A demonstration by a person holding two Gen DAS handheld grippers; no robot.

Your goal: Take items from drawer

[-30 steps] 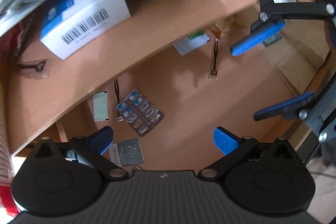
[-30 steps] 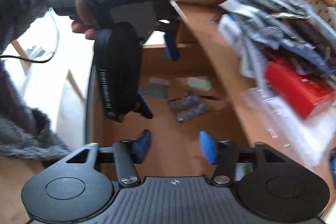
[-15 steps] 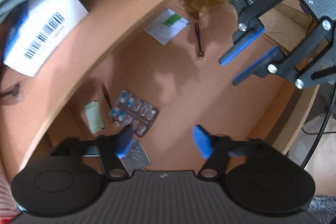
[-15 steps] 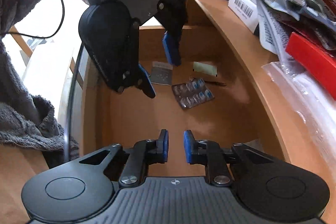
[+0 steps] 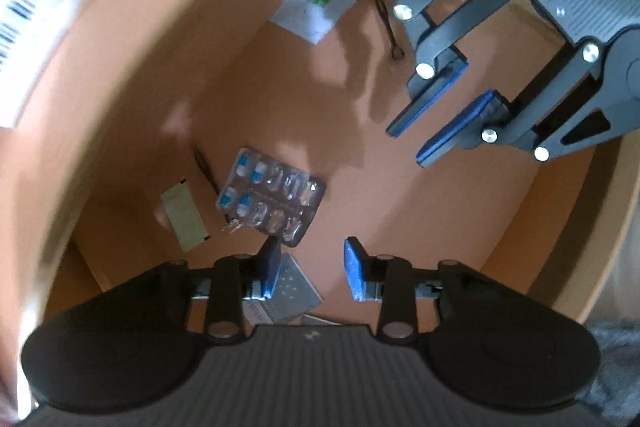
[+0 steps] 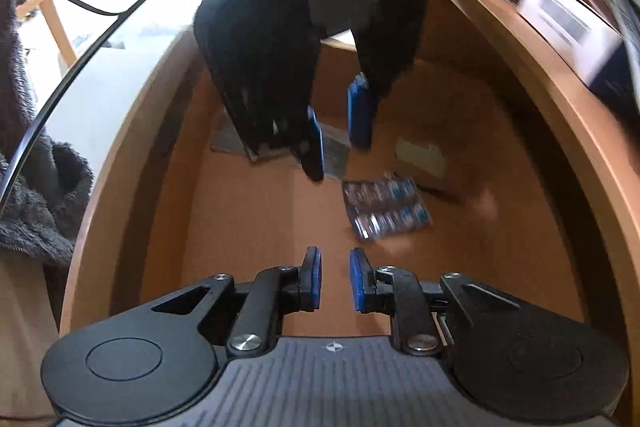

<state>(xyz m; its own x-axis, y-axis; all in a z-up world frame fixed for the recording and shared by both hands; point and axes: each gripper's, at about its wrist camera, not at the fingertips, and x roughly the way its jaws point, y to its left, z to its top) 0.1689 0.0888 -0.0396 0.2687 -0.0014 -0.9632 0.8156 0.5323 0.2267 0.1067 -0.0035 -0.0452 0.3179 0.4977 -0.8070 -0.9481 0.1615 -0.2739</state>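
drawer (image 5: pixel 400 187) beneath both empty grippers, fingers parted, angled downward

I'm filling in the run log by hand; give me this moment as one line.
phase: reaching into drawer | left gripper: open, empty, above blister pack | right gripper: open, empty | items lifted: none

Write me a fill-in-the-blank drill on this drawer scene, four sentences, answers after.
1. Both tongs, left and right, hold ____.
2. The pads on the tongs are coloured ____.
3. The blister pack lies flat on the floor of the ____.
4. In the left wrist view, the sachet with the green mark lies ____ from the camera than the blister pack.

Missing words: nothing; blue; drawer; farther
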